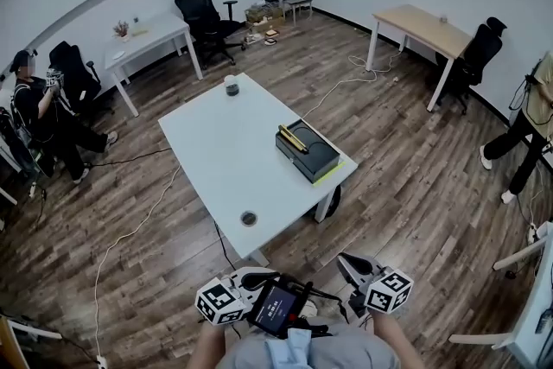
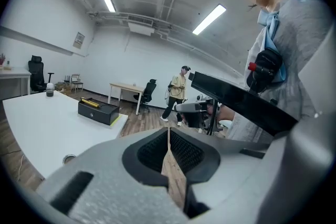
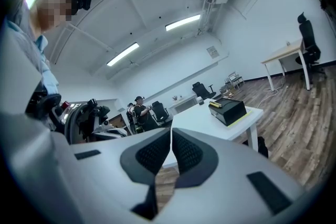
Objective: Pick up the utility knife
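Short of table point(image 1: 216, 147) w/ utility knife point(image 1: 292, 137) atop black box point(image 1: 316, 158), L tongs point(image 2: 168, 132), R tongs point(image 3: 171, 135) closed, empty.

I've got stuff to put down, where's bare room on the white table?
Most of the white table is bare: the stretch between the dark cup at the far end and the small round object near the front edge. Only the right edge is crowded, with the black box carrying the utility knife.
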The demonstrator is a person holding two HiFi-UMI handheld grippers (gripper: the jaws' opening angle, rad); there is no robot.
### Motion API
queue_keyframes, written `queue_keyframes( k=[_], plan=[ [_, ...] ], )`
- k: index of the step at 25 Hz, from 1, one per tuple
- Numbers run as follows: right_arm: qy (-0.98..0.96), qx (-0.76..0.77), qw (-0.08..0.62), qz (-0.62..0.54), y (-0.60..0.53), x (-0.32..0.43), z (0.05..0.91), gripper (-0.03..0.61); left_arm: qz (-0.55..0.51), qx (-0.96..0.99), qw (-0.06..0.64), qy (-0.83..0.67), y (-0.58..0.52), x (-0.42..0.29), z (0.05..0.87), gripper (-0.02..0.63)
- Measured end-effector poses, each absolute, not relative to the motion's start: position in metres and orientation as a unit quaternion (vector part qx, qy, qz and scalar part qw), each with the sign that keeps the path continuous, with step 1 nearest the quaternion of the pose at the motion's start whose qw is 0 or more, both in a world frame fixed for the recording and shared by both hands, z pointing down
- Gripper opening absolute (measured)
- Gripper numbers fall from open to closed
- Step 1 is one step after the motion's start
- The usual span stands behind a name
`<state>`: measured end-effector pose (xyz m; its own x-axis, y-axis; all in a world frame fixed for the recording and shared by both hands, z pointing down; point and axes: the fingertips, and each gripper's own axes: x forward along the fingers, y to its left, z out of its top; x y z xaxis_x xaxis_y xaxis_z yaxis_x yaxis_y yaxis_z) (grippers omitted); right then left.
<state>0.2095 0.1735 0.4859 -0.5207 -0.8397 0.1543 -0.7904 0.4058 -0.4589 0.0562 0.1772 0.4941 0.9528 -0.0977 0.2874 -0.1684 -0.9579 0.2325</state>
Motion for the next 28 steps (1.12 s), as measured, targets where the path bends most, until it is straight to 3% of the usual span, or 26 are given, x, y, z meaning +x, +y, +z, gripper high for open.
queue_keyframes(
  k=[28],
  plan=[
    [0.85, -0.469, 0.041, -0.236, 0.09, 0.247, 0.491, 0.029, 0.143, 0.978, 0.138, -0.058, 0.09, 0.101, 0.503, 0.02]
  ],
)
